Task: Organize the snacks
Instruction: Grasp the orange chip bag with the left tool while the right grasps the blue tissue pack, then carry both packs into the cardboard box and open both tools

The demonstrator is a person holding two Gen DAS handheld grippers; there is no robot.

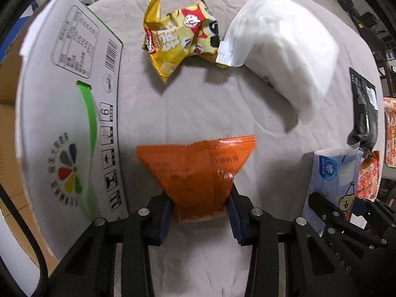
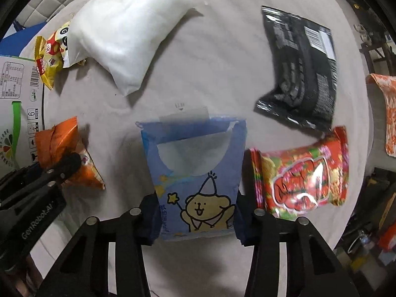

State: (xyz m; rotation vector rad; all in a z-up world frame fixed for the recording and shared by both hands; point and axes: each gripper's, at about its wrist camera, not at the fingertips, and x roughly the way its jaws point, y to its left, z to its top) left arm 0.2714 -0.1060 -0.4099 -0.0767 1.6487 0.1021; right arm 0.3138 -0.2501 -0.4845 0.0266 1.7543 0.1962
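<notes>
My left gripper (image 1: 200, 210) is shut on the lower end of an orange snack bag (image 1: 198, 168), with the blue pads pressing both sides over the white cloth. The same bag (image 2: 59, 141) and left gripper (image 2: 66, 165) show at the left of the right wrist view. My right gripper (image 2: 196, 220) is shut on a blue pack with a cartoon bear (image 2: 195, 173), its fingers pinching both edges. That pack (image 1: 334, 170) appears at the lower right of the left wrist view.
A white cardboard box with a green stripe (image 1: 69, 113) stands close on the left. On the cloth lie a yellow chip bag (image 1: 178, 39), a puffy white bag (image 2: 128, 32), a black pouch (image 2: 302, 69) and a red snack bag (image 2: 304, 175). An orange-and-white pack (image 2: 386, 109) lies at the right edge.
</notes>
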